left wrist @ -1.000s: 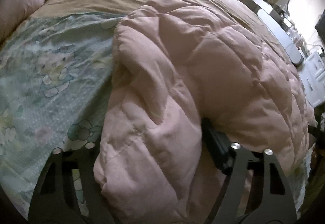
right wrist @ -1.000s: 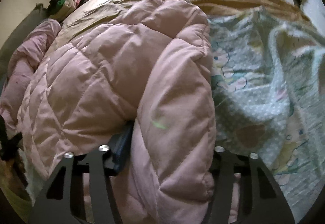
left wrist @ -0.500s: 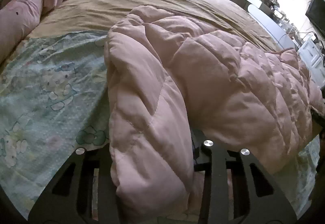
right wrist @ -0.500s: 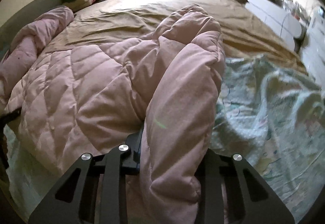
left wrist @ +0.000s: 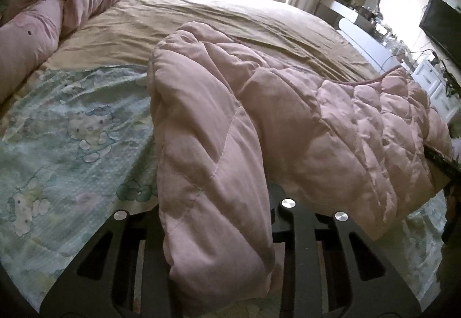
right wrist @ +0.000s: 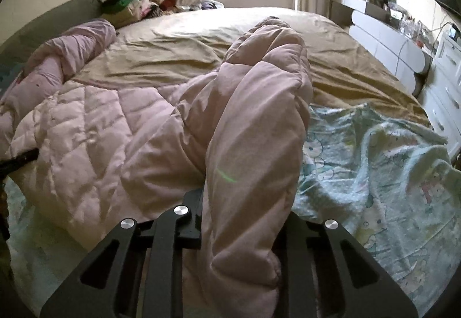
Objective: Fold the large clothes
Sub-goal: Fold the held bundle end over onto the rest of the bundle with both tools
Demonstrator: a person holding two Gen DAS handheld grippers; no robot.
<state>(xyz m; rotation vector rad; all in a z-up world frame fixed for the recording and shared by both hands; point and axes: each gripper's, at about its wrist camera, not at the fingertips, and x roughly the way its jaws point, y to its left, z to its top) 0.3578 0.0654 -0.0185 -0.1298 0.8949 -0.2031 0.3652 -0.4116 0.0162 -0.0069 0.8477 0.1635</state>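
Gripping: both tongs are clamped on one pink quilted coat [left wrist: 219,162], each on a thick padded fold of it.
Left tongs [left wrist: 219,220]: jaws have just been closing, and a bulky fold of the coat fills the space between them and hangs down over the near end.
Right tongs [right wrist: 242,220]: jaws have just been closing too, pressed on another fold of the coat [right wrist: 253,145] that runs straight ahead from them.
Coat's place: it spans from one pair of tongs to the other, with its quilted body spread between them and sagging onto the bed.
Patterned sheet [left wrist: 66,145]: lies flat on the bed, left of the left tongs and right of the right tongs [right wrist: 374,162].
Tan bedcover [left wrist: 219,18]: beyond the coat, ahead of both tongs.
Rolled pink bedding [left wrist: 57,18]: far ahead to the left.
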